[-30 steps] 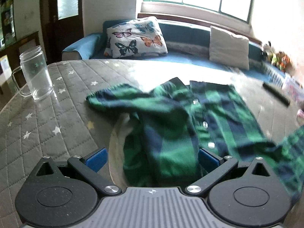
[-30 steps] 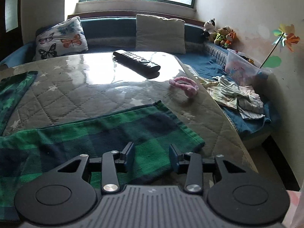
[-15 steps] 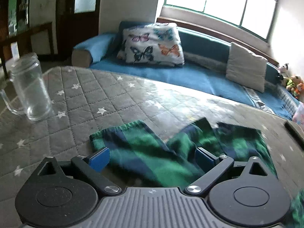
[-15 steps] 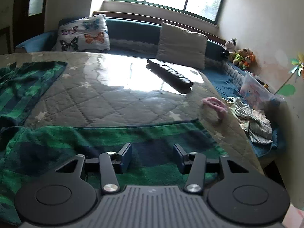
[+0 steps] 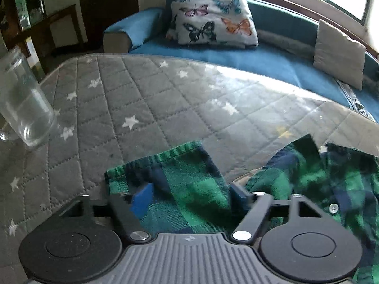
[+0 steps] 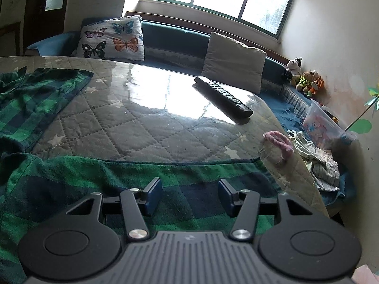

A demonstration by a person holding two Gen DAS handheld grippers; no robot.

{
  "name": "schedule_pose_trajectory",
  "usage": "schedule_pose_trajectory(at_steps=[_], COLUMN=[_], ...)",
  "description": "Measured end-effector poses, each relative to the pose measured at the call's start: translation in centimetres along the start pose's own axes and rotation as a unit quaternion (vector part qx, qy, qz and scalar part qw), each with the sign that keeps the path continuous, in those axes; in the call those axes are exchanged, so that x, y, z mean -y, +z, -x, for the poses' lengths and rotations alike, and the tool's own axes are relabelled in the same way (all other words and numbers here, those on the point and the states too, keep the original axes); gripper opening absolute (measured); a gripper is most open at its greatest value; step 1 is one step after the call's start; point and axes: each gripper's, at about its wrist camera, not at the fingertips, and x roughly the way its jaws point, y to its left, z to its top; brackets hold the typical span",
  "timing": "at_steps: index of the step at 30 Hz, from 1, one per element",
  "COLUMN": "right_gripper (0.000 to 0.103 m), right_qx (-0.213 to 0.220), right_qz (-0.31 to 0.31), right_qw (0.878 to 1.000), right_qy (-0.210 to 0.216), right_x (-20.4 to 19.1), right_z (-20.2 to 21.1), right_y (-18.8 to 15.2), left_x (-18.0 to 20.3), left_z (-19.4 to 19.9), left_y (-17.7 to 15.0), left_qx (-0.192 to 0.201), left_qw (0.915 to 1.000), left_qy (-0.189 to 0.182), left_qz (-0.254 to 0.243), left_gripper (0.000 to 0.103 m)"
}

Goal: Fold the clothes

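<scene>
Both sets of jaws stand part-way apart over the green-and-blue checked shirt (image 5: pixel 196 189), and neither has it pinched. On the left gripper (image 5: pixel 191 195) the jaws are closing, with a sleeve end of the shirt lying in the gap between the blue pads (image 5: pixel 142 197) – the cuff edge just beyond the fingertips, the cloth not visibly squeezed. On the right gripper (image 6: pixel 190 195) the jaws are opening, hanging above a flat stretch of the same shirt whose straight edge runs across the table just ahead of the fingertips; the cloth lies between and under the pads, but I cannot tell whether they touch it. Only the left wrist view shows the clear glass mug (image 5: pixel 22 99) (blurred, standing at the left edge of the table) and the shirt's button strip with a white button (image 5: pixel 334 208) off to the right of the gripper. Only the right wrist view shows the black remote (image 6: pixel 222 97) lying well beyond the shirt in the window glare, a pink fuzzy thing (image 6: pixel 279 143) near the table's right edge, a heap of pale clothes (image 6: pixel 317 161) on the blue bench beside the table, and small soft toys (image 6: pixel 305 78) in the corner. Both views share the grey quilted table cover (image 5: pixel 142 108) with white stars – and, behind it, the butterfly cushion (image 5: pixel 213 21) and a plain beige cushion (image 6: pixel 234 59).
</scene>
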Motion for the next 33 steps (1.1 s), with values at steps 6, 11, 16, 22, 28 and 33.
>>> schedule_pose_trajectory(at_steps=[6,11,16,22,28,33], right_gripper=[0.055,0.055,0.06,0.063,0.068,0.069], right_qx=[0.002,0.007,0.013,0.012,0.006,-0.001], right_qz=[0.006,0.008,0.01,0.009,0.02,0.027], right_qw=[1.0,1.0,1.0,0.999,0.999,0.999], right_qy=[-0.004,0.004,0.018,0.035,0.037,0.028], right_x=[-0.3,-0.8,-1.6,-2.6,-3.4,-3.8], right_z=[0.3,1.3,2.6,3.7,4.5,5.2], right_y=[-0.1,-0.2,-0.5,-0.9,-1.6,-2.1], left_x=[-2.4,-6.4,-11.6,-18.2,-22.6,-25.3], left_z=[1.2,5.1,9.5,13.9,15.5,14.7], left_y=[-0.4,-1.1,-2.6,-5.9,-11.0,-14.8], left_qx=[0.009,0.058,0.103,0.129,0.133,0.107], left_qw=[0.9994,0.9969,0.9916,0.9847,0.9793,0.9762], left_qy=[-0.025,-0.023,0.001,0.038,0.095,0.14], left_qz=[0.023,0.048,0.079,0.11,0.12,0.126], left_gripper=[0.011,0.004,0.004,0.004,0.004,0.003])
